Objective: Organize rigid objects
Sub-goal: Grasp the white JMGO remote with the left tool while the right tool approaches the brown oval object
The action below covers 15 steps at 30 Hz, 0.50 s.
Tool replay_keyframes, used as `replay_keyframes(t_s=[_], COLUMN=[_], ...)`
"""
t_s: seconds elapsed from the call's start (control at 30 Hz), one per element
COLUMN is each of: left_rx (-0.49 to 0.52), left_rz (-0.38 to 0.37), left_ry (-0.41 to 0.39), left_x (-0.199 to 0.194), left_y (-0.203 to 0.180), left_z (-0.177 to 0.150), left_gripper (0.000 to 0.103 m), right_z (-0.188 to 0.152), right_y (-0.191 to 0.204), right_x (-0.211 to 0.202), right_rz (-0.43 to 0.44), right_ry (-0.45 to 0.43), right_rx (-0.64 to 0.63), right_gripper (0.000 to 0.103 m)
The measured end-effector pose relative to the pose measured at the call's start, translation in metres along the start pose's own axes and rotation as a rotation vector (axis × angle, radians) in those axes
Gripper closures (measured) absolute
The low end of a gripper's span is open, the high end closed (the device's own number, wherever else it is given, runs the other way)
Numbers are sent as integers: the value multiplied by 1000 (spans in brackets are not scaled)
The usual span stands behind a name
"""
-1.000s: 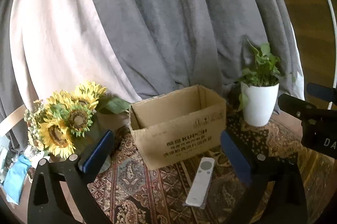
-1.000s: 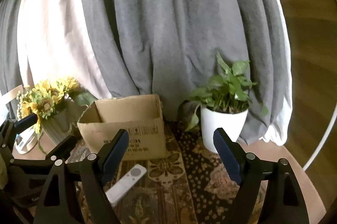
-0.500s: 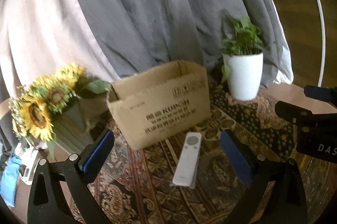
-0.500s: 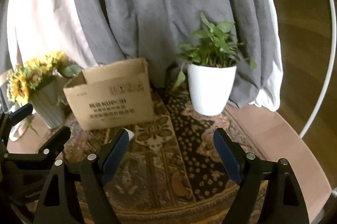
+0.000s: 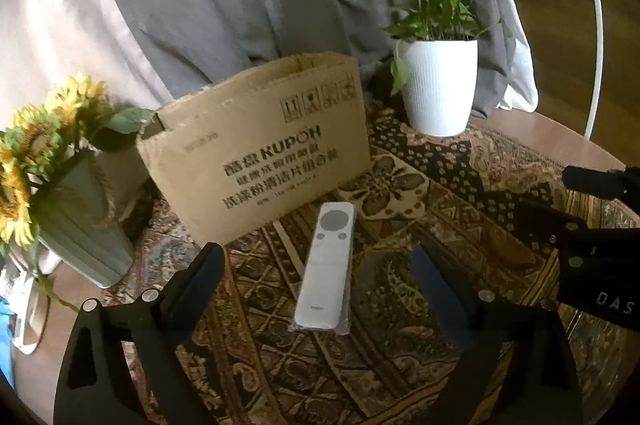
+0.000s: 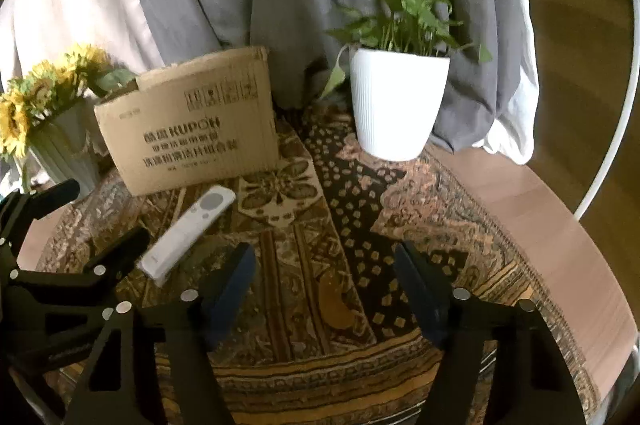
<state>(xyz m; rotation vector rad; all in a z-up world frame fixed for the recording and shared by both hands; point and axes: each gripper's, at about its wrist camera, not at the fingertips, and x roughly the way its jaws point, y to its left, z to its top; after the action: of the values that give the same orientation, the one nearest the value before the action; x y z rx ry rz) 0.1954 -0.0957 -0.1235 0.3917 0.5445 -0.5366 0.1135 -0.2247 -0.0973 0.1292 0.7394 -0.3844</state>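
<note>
Lying flat on the patterned cloth (image 5: 400,365) at mid-frame in the left view, just in front of the cardboard box (image 5: 256,153): the white remote (image 5: 326,265). Left gripper (image 5: 316,265) unclenched around it, jaws just narrowing, pads not yet touching. Right gripper (image 6: 324,281) likewise narrowing, holding nothing. Best to lower squarely, pinch the long sides mid-length, then lift clear of the box wall.

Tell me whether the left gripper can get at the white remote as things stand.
Probably yes: the left gripper, jaws open and just narrowing, frames the white remote lying alone on the patterned cloth; nothing lies between.
</note>
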Motion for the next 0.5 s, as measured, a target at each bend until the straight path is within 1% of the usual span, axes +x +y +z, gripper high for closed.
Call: replay_keyframes(t_s=[0.13, 0.33, 0.5], left_rx=[7, 4, -3], left_rz=[-33, -51, -63], left_ry=[41, 108, 142], left_x=[15, 36, 48], left_y=[-2, -3, -2], left_z=[-6, -16, -20], left_gripper=[17, 24, 30], right_z=[-6, -20, -26], right_y=[-1, 0, -1], right_x=[8, 29, 43], right_rz=[-3, -5, -11], right_ry=[21, 94, 136], right_rx=[19, 44, 65], right_gripper=[41, 50, 55])
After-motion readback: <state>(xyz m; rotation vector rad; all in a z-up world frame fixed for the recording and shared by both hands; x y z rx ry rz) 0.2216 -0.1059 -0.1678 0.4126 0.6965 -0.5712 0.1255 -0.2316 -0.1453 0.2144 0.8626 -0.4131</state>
